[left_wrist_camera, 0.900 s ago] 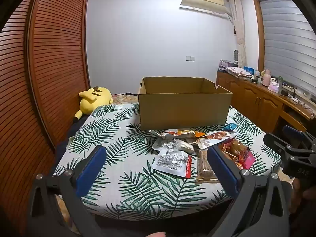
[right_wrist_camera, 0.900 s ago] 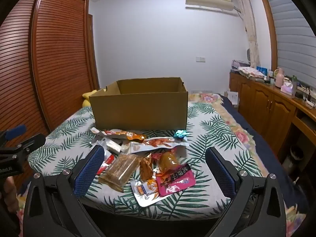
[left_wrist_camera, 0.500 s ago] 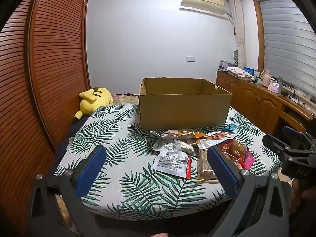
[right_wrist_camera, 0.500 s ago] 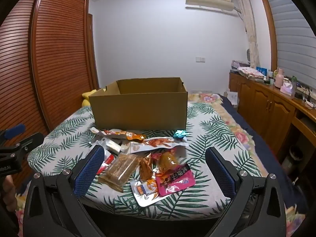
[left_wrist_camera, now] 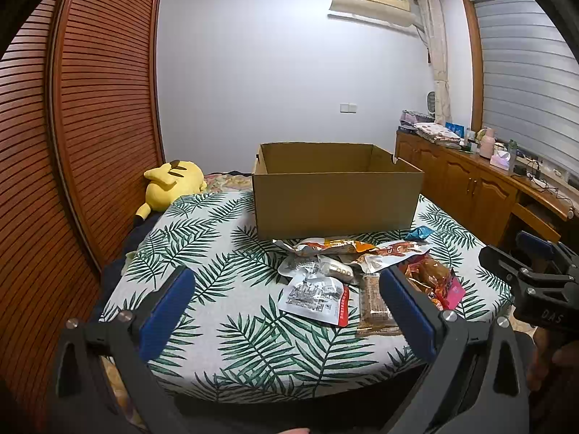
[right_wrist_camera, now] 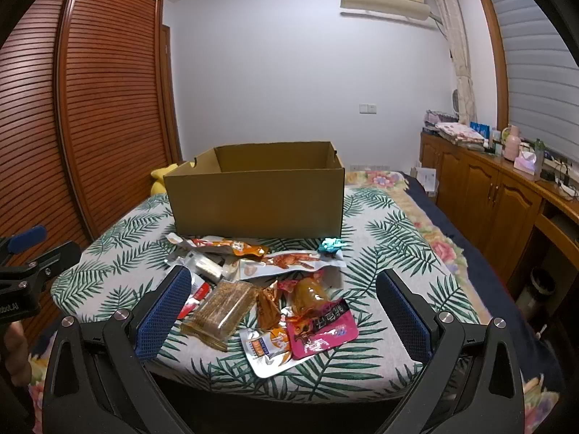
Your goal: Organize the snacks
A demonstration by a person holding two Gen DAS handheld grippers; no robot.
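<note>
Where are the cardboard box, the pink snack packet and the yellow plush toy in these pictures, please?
cardboard box (right_wrist_camera: 257, 199): right wrist view, front wall.
pink snack packet (right_wrist_camera: 322, 329): right wrist view, middle of its face.
yellow plush toy (left_wrist_camera: 173, 184): left wrist view, its body.

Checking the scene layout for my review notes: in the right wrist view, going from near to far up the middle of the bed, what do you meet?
White snack pouch → pink snack packet → long white crab-print packet → cardboard box → back wall.
</note>
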